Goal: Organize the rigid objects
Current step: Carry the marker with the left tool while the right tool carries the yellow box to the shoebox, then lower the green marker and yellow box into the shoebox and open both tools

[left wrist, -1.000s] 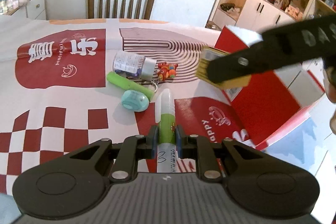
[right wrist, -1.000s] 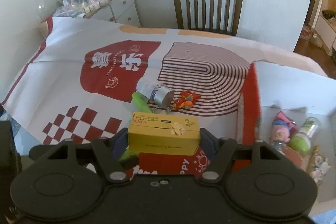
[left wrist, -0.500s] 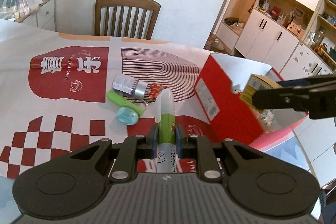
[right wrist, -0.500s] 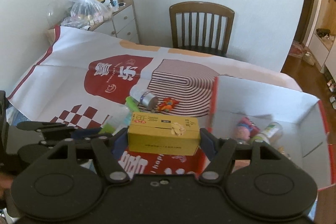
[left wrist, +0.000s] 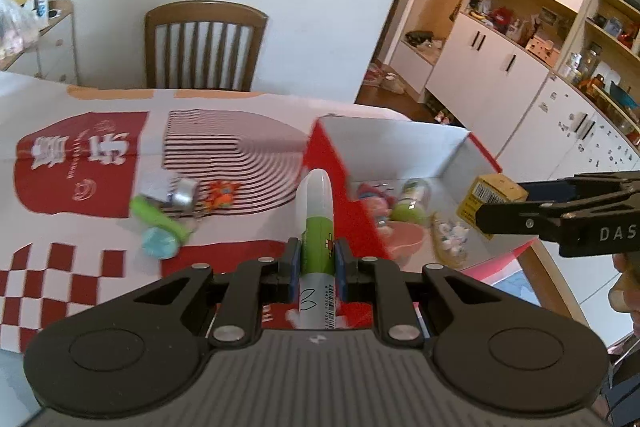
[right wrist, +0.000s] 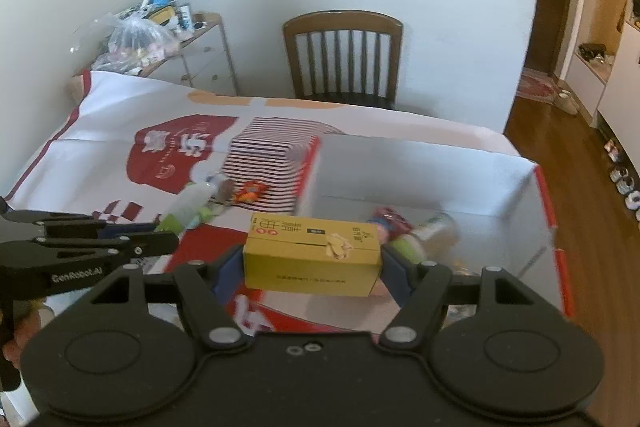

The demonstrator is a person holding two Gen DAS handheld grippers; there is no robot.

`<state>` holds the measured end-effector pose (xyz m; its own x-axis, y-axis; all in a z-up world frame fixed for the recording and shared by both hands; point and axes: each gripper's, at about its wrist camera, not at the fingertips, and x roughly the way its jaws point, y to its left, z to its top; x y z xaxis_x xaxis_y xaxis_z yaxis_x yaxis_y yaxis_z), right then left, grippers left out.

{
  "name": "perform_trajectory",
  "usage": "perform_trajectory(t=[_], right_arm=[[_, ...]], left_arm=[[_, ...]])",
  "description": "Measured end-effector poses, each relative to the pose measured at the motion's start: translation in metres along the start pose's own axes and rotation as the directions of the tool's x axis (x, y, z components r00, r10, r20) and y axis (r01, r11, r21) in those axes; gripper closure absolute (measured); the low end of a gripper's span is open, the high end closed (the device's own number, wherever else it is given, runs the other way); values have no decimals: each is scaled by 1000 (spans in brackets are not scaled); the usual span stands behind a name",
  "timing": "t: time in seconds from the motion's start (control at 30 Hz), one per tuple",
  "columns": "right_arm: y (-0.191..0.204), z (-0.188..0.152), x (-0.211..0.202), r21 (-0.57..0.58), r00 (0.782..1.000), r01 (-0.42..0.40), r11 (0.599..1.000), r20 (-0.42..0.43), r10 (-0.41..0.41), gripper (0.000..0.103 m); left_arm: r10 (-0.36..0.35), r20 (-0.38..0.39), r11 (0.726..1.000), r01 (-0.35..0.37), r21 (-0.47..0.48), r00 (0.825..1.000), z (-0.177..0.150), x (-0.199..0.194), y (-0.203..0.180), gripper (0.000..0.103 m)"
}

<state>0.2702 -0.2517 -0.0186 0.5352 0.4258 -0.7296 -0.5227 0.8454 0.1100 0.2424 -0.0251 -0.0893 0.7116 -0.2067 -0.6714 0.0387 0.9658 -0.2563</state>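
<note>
Left wrist view: my left gripper (left wrist: 316, 259) pinches a green-and-white tube (left wrist: 317, 227), aimed at 12 o'clock toward the red box (left wrist: 340, 171); "DAS" shows at 3 o'clock.

Right wrist view: my right gripper (right wrist: 312, 263), half-spread, clamps a yellow carton (right wrist: 312, 259) above that box (right wrist: 540, 187); "GenRobot.AI" at 9 o'clock.

Green-and-white tube (left wrist: 317, 223): clamped lengthwise, white cap pointing away.
Yellow box (right wrist: 312, 253): gripped at both ends, held level above the carton.
Red carton (left wrist: 448, 151): open, white inside, toys and a bottle lying within.
</note>
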Motion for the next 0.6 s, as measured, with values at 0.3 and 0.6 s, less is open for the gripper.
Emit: perform_trajectory(t=[0.3, 0.6], right_arm=[[-72, -15, -8, 40, 999, 43, 998, -11, -43, 32], [-122, -22, -3, 49, 998, 58, 997, -20, -57, 32]], left_arm=[[-15, -32, 999, 16, 31, 999, 12, 36, -55, 86], [-1, -53, 999, 4, 47, 999, 31, 73, -93, 86]])
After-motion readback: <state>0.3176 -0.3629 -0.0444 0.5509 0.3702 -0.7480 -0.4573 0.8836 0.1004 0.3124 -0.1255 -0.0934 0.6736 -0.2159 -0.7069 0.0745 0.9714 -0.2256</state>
